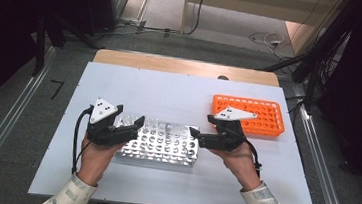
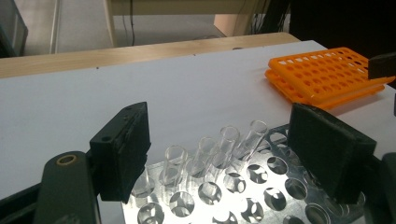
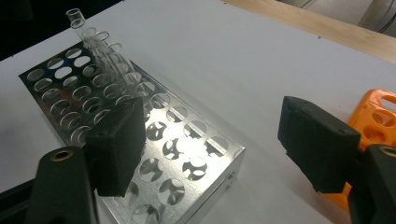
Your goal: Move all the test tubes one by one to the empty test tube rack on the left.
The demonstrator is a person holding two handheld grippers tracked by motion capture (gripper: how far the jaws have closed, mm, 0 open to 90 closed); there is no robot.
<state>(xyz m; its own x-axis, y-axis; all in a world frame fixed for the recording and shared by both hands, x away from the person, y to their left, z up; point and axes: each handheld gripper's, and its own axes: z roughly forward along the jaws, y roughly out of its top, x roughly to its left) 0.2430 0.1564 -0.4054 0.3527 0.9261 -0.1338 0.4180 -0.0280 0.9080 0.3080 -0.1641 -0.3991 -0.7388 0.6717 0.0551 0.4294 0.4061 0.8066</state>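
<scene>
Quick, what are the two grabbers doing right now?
Left gripper: open, holding nothing, above the glass tubes.
Right gripper: open, holding nothing.

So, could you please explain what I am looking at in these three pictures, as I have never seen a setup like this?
A person sits at a white table and holds a hand-held two-jaw gripper in each hand. The high view looks down from above: the left gripper is at the left, the right gripper at the right. The other two pictures come from small cameras riding on each gripper, looking along its black jaws. On the table lie a shiny metal rack with a few clear glass tubes standing in its far left corner, and an empty orange rack further right. Both grippers are open and hold nothing; the left one hovers by the tubes.
</scene>
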